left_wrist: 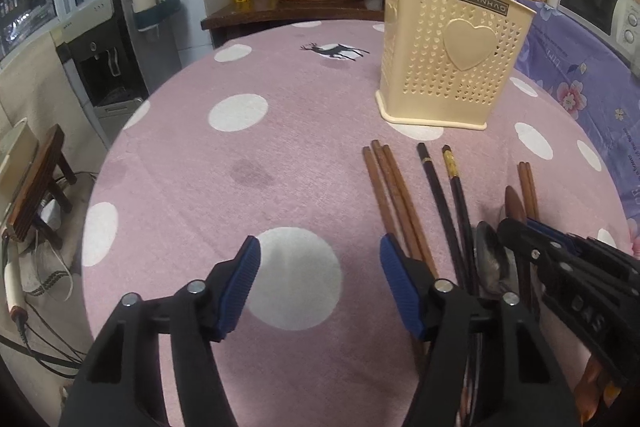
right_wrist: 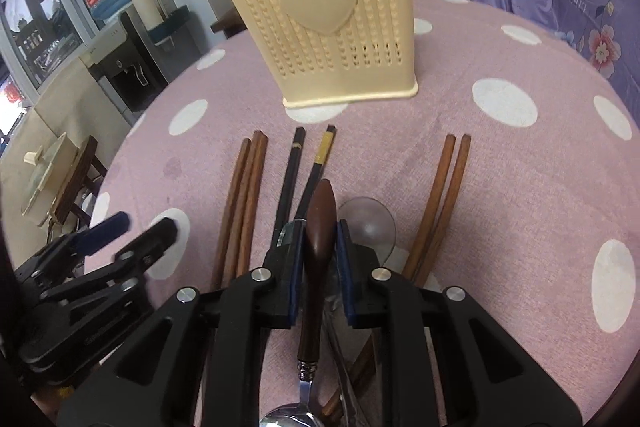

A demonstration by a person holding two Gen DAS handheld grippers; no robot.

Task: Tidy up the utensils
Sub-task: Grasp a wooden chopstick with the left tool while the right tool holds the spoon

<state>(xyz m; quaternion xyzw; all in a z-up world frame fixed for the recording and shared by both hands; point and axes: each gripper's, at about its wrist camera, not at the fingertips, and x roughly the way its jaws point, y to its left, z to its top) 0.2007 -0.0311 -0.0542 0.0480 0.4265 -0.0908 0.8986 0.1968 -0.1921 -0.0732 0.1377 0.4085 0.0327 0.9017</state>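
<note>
The cream perforated utensil holder (right_wrist: 324, 19) with a heart on its front stands upright at the far side of the pink dotted table (right_wrist: 520, 187). My right gripper (right_wrist: 320, 229) is shut on the brown wooden handle of a spoon (right_wrist: 320, 215), whose metal bowl shows below the jaws. Three brown chopsticks (right_wrist: 244, 195), two black chopsticks (right_wrist: 296, 171) and two more brown ones (right_wrist: 444, 187) lie in front of the holder. My left gripper (left_wrist: 320, 251) stands open over a white dot, with nothing between its fingers and its right pad (left_wrist: 394, 259) beside the brown chopsticks (left_wrist: 396, 195).
A clear domed suction cup (right_wrist: 372, 223) lies just right of the held handle. A metal spoon (left_wrist: 490, 255) lies under the right gripper (left_wrist: 516, 227). A purple floral cloth (left_wrist: 580, 75) borders the table on the right. The table edge, a water dispenser (left_wrist: 108, 59) and a wooden stool are at the left.
</note>
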